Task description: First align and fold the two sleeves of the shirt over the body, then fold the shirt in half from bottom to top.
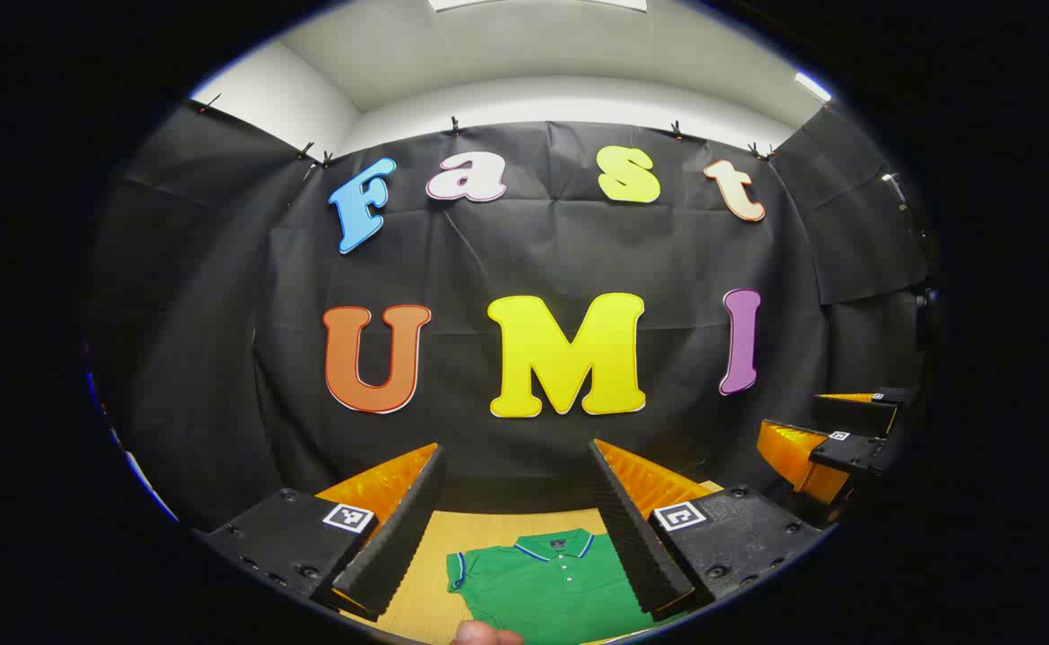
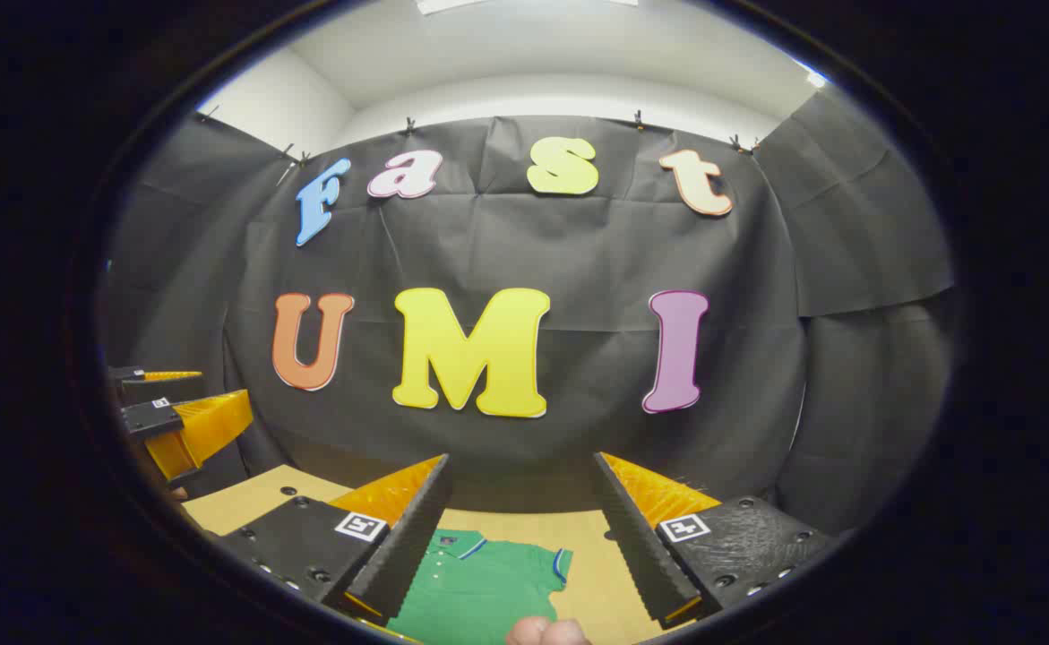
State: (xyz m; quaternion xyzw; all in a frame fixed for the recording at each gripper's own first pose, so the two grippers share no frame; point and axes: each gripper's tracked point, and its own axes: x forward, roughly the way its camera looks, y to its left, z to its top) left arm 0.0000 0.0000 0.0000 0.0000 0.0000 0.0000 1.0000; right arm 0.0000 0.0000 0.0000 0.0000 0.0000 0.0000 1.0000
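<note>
My left claw point(image 1: 517, 502): fingers spread wide, gripping nothing, held high above the bench point(image 1: 497, 524); my right claw point(image 2: 519, 506): likewise agape and empty, level with the left. Green polo shirt point(image 1: 551, 582): flat on the bench below and ahead of both claws, collar at the far end, long axis running near to far, one short sleeve out to each side. Judgement: left sleeve point(image 1: 463, 570) lies nearer my left claw, right sleeve point(image 2: 553, 563) nearer my right; each claw must descend to its own side.
</note>
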